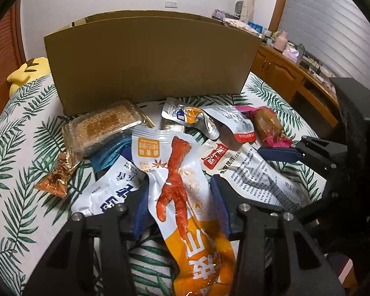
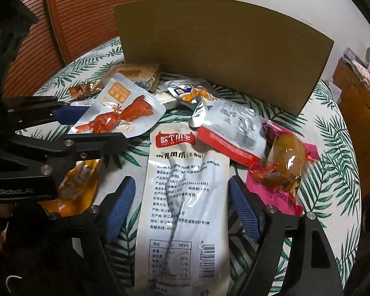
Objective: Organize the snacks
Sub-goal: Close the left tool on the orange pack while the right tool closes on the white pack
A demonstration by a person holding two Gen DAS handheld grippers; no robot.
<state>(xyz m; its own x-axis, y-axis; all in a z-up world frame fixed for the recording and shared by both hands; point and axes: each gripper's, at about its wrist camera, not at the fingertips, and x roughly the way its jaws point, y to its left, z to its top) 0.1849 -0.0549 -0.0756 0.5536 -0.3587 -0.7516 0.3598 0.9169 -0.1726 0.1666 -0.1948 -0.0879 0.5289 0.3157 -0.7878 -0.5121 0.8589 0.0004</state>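
A pile of snack packs lies on a leaf-print cloth [image 1: 24, 128] in front of a tall cardboard box [image 1: 150, 56]. My left gripper [image 1: 178, 192] is open, its blue-padded jaws on either side of an orange-and-white chicken-foot pack [image 1: 180, 185]. My right gripper [image 2: 182, 197] is open around a white pack with printed text [image 2: 182, 197], which also shows in the left wrist view [image 1: 254, 175]. The left gripper shows in the right wrist view [image 2: 96, 125] astride the chicken-foot pack [image 2: 120, 111].
A clear tray of crumbly cake [image 1: 103, 128], a small orange wrapper [image 1: 54, 180], a blue-and-white pack [image 1: 106, 192], silver pouches [image 1: 224, 120] and a pink-wrapped snack [image 2: 281, 167] lie around. A wooden cabinet [image 1: 283, 71] stands at the right.
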